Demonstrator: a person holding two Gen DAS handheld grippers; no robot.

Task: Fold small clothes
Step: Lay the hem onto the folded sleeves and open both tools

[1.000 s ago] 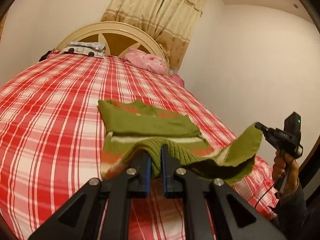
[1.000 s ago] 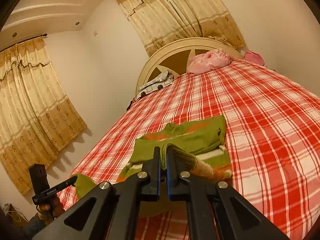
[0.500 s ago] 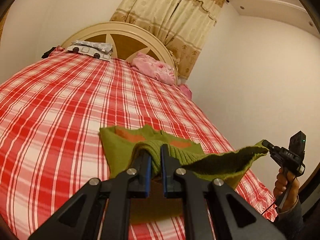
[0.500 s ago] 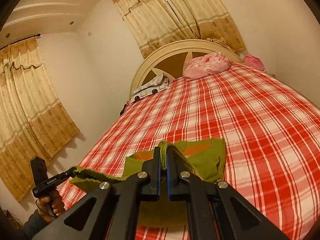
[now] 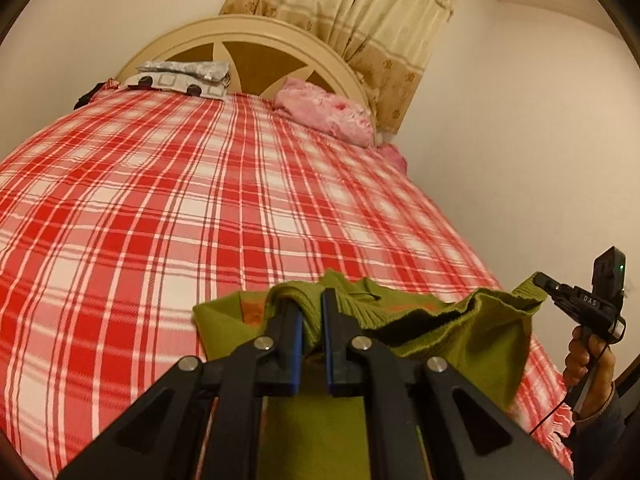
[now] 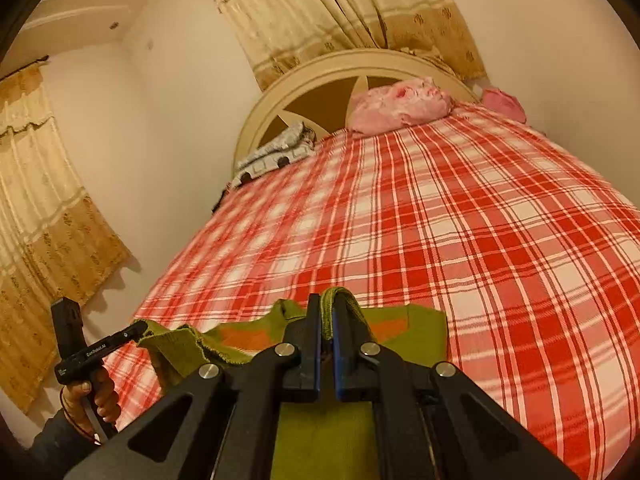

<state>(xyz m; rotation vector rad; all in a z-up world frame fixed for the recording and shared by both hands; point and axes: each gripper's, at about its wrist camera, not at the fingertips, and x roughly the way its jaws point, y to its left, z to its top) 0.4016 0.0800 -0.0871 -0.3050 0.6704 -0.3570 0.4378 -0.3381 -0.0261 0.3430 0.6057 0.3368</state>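
A small olive-green knit sweater [image 5: 484,332] with orange patches lies near the front edge of the bed. My left gripper [image 5: 310,300] is shut on its ribbed hem. My right gripper [image 6: 327,308] is shut on the hem's other corner [image 6: 348,304]. The hem is lifted and stretched between the two grippers, over the sweater's lower layer [image 6: 424,328]. The right gripper also shows in the left wrist view [image 5: 538,280], and the left gripper in the right wrist view [image 6: 140,326]. The fabric below my fingers hides the rest of the sweater.
The bed carries a red and white plaid sheet [image 5: 200,208]. A pink pillow [image 5: 324,110] and a folded grey patterned cloth [image 5: 180,76] lie by the cream headboard [image 5: 256,28]. Walls close in on both sides [image 5: 520,120], with curtains [image 6: 44,216] at the left.
Both grippers have carried the hem up and forward toward the neckline. The sweater's striped lower part is now covered and both views tilt up toward the headboard.
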